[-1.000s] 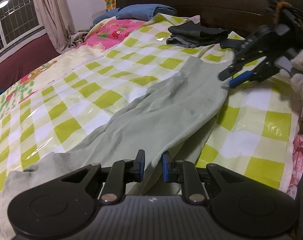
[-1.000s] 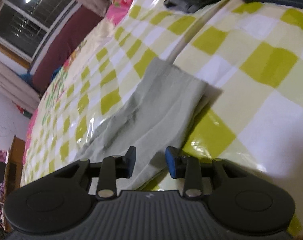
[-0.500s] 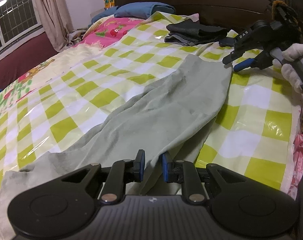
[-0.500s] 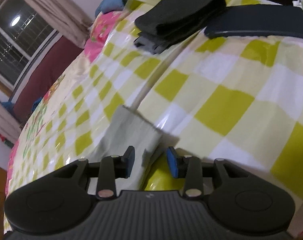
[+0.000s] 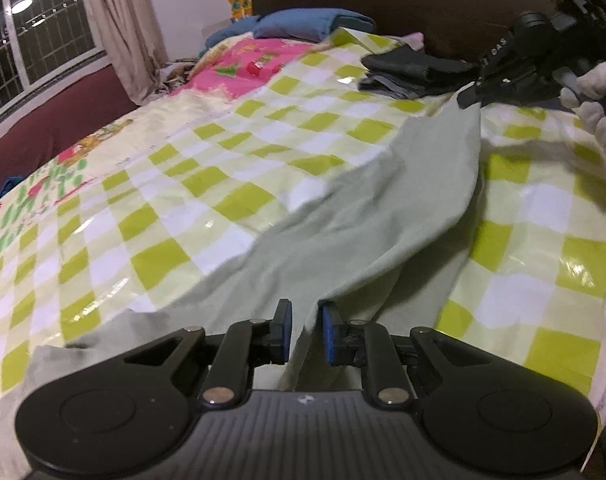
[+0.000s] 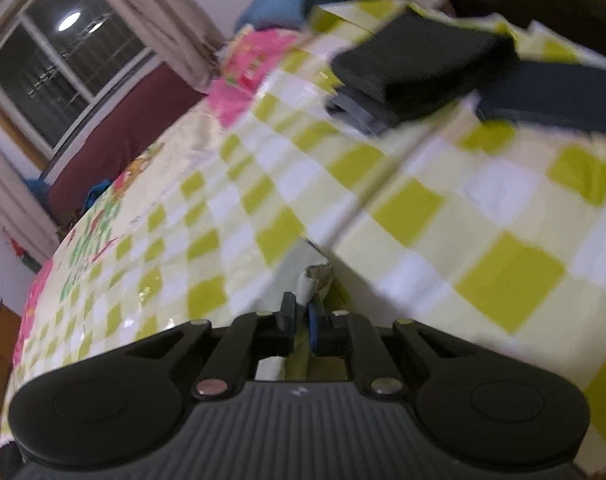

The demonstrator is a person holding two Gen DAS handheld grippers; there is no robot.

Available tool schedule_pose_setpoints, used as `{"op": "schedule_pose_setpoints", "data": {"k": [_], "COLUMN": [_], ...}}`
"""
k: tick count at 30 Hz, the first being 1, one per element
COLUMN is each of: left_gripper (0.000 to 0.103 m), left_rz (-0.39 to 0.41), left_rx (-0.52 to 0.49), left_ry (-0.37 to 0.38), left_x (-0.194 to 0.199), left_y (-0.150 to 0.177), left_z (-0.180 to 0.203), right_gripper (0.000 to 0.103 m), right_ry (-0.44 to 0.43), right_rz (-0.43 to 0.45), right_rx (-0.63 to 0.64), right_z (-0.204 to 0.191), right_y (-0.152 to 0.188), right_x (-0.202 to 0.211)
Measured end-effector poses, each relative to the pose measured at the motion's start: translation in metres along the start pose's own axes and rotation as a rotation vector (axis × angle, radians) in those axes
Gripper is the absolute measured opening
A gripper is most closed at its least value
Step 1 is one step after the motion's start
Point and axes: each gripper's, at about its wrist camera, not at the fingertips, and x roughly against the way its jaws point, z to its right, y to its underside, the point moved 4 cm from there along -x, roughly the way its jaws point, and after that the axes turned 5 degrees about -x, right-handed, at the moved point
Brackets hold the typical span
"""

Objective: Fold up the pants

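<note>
Both grippers sit at opposite ends of the pants (image 5: 383, 216), a pale green pair spread on the checked bed cover (image 5: 207, 184). From the left gripper (image 5: 306, 330), whose blue pads stand spread with a fold of cloth lying between them but not clamped, the pants run away diagonally up and to the right, their long axis pointing at the far hem. That hem is nipped by the right gripper (image 6: 301, 317), pressed together on a small corner of fabric and lifted a little off the cover, close beside the folded dark clothes (image 5: 415, 70). The coming fold probably turns on this line: the right gripper holds the far end and would carry it back along the axis toward the left gripper, which is nearer the waist end.
</note>
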Motion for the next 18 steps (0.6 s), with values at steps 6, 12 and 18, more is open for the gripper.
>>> {"op": "schedule_pose_setpoints", "data": {"k": [6,12,18], "left_gripper": [0.032,0.032,0.032], "left_rz": [0.010,-0.004,0.007], "left_rx": [0.021,0.004,0.003], "left_ry": [0.004,0.028,-0.001], "left_x": [0.002,-0.002,0.001], "left_y": [0.000,0.004,-0.004], "left_z": [-0.004,0.006,-0.006], "right_gripper": [0.008,0.008,0.008], "right_ry": [0.086,0.065,0.051], "right_rz": [-0.052,-0.099,-0.087], "right_rx": [0.075,-0.022,-0.035], "right_z": [-0.005,0.019,0.014], "right_y": [-0.004,0.006,-0.004], "right_x": [-0.003,0.002,-0.001]}}
